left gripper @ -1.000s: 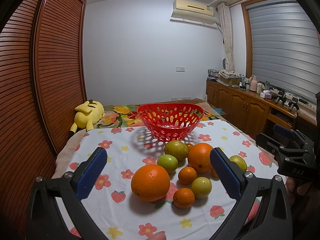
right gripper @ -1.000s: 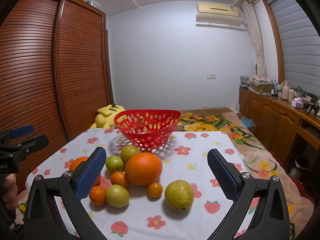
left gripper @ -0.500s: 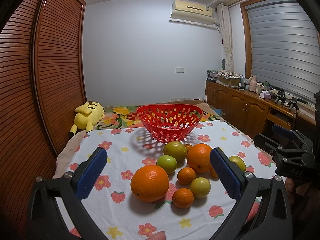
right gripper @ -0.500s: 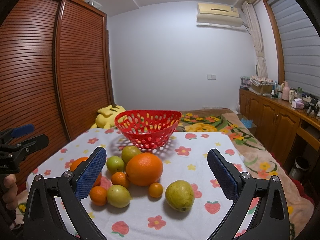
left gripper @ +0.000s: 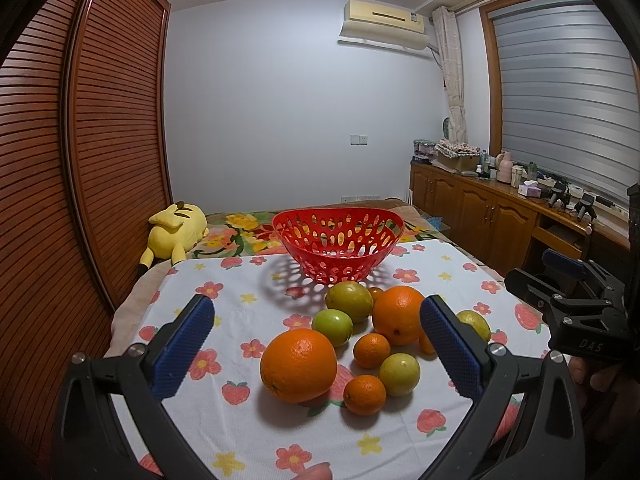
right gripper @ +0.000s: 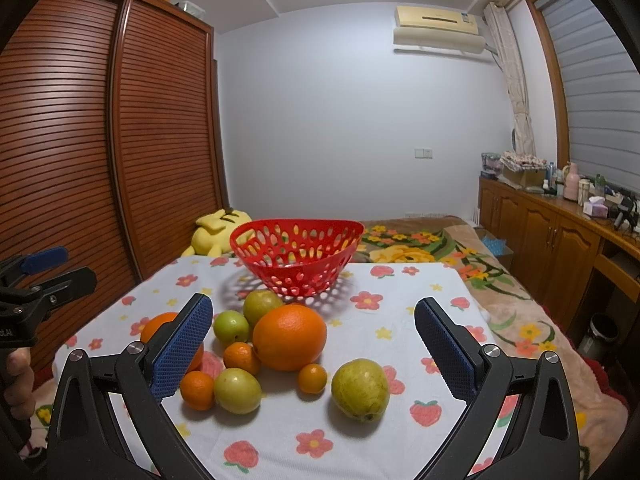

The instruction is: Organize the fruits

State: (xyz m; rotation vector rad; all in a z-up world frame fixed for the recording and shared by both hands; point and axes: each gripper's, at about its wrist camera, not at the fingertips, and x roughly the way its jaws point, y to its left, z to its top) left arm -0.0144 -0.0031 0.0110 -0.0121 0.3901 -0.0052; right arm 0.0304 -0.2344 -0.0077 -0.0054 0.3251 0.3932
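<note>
A red perforated basket (left gripper: 338, 240) stands empty at the far side of a flower-print tablecloth (left gripper: 248, 408); it also shows in the right wrist view (right gripper: 296, 250). Several oranges and green fruits lie in a cluster before it. My left gripper (left gripper: 316, 344) is open and empty, held above a big orange (left gripper: 298, 366). My right gripper (right gripper: 314, 346) is open and empty, above another big orange (right gripper: 290, 338) and a green pear (right gripper: 360, 390).
A yellow plush toy (left gripper: 174, 230) lies on the bed behind the table. A slatted wooden wardrobe (left gripper: 80, 160) stands at the left. Wooden cabinets (left gripper: 492, 216) with clutter run along the right wall. The right gripper shows at the right edge of the left wrist view (left gripper: 572, 304).
Both views have shifted very slightly; the fruits and basket have not moved and both grippers stay open.
</note>
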